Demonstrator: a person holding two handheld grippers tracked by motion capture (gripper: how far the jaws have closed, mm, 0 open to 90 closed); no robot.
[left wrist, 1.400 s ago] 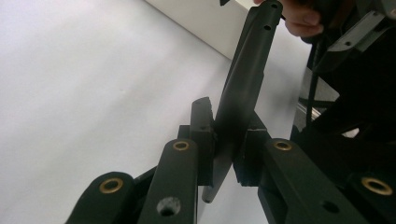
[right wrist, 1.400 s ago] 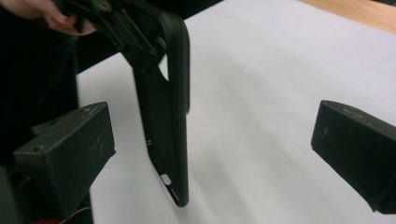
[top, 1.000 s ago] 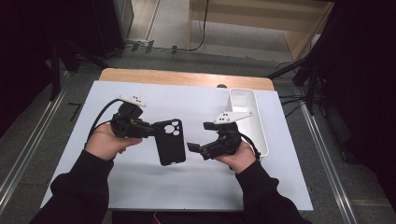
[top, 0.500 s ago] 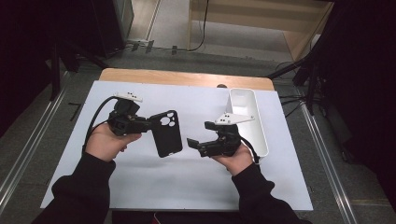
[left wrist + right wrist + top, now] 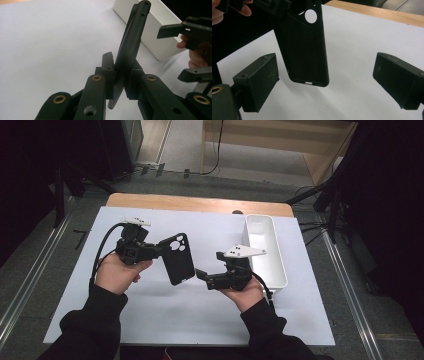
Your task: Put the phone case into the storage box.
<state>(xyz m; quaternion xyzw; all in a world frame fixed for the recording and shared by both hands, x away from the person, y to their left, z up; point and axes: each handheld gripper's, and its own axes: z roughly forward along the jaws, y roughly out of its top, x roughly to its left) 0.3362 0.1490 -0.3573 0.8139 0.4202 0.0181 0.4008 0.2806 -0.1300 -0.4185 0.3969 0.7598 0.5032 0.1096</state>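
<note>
Phone case [image 5: 177,259]: I hold it above the table, clamped at its camera end in my left gripper [image 5: 150,251]. My right gripper [image 5: 205,275], jaws wide and empty, faces its free end at ten o'clock.

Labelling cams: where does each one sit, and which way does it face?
High view: above the person's side, facing forward and down on the table; forearms, hands and right gripper show.
Left gripper view: on the left gripper, along jaws clamping the phone case.
Right gripper view: along open jaws, toward the case.
Shared: all three show the case.
</note>
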